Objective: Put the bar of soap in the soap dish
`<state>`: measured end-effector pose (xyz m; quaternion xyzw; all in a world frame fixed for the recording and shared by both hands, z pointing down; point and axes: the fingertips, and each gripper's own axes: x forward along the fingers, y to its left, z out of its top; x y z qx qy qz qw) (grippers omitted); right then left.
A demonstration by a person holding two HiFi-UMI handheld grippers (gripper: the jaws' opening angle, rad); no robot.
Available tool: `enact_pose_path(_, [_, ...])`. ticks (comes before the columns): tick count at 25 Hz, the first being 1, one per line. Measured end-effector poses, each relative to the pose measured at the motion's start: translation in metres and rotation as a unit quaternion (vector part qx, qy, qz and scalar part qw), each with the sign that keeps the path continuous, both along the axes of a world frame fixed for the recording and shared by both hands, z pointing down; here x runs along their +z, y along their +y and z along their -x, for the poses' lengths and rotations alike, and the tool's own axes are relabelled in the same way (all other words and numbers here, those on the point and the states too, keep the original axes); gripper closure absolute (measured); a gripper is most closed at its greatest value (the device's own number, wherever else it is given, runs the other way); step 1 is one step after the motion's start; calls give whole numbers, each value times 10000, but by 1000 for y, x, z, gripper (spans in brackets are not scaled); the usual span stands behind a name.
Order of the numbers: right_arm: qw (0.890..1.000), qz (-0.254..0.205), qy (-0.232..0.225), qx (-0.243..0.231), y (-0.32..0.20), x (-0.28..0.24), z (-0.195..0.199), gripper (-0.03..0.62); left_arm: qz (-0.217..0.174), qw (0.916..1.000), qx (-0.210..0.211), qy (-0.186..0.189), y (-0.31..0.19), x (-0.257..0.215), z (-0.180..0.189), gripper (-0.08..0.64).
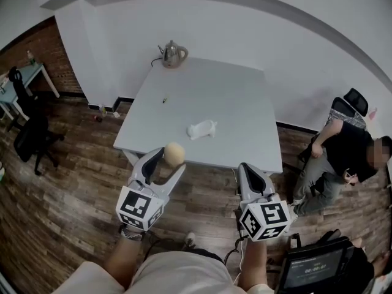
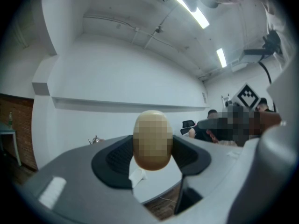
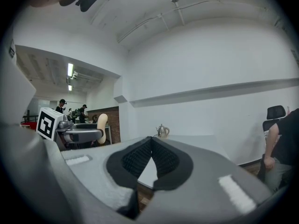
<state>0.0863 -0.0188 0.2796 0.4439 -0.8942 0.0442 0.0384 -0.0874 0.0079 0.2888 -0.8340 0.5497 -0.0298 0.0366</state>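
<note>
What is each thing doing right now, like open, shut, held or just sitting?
Left tool: shut on the tan oval bar of soap.
Bar of soap: in the air, standing on end.
Right tool: shut, nothing in it.
Small white soap dish: lying on the white table, without soap.
Silver metal kettle: upright, lid on.

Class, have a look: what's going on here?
A person standing short of a white table holds a hand-held gripper in each hand. The left hand-held gripper is clamped on the bar of soap, in the air. The right hand-held gripper is shut and empty. The soap dish sits on the table, the soap not yet in it.
</note>
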Motion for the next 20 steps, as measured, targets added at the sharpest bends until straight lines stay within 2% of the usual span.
enact_pose_path(12, [9996, 123, 9, -255, -54, 9, 1, 589, 99, 9999, -110, -2, -57, 7, -10, 288])
enact_pose_path(20, [9994, 212, 29, -267, -63, 14, -4, 589, 175, 9996, -196, 81, -60, 14, -10, 288])
